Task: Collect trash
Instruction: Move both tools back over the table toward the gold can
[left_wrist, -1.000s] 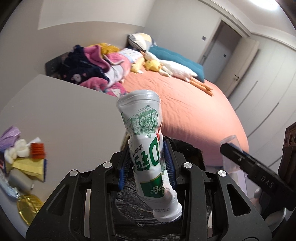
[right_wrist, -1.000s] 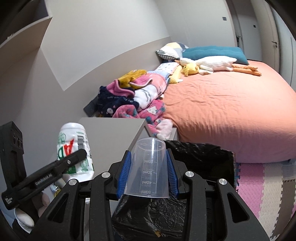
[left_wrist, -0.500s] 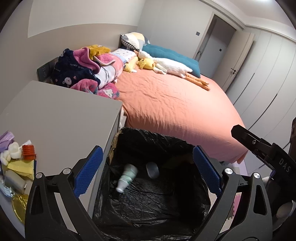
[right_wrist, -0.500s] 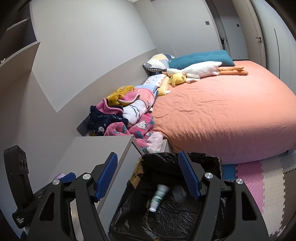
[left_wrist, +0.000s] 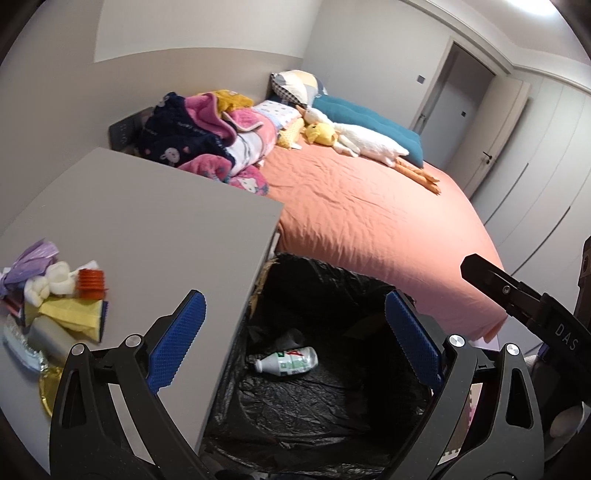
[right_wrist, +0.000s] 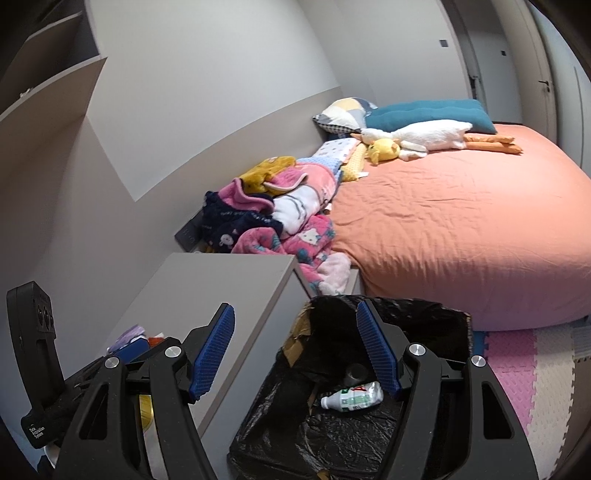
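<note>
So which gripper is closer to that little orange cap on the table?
Left. The left gripper hangs at the table's edge, the orange cap just to its left. The right gripper is by the bin, beyond the left one.

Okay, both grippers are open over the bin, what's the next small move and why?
Probably swing the left gripper left toward the trash pile on the grey table: the bottle already lies in the black-lined bin, and both grippers are empty.
</note>
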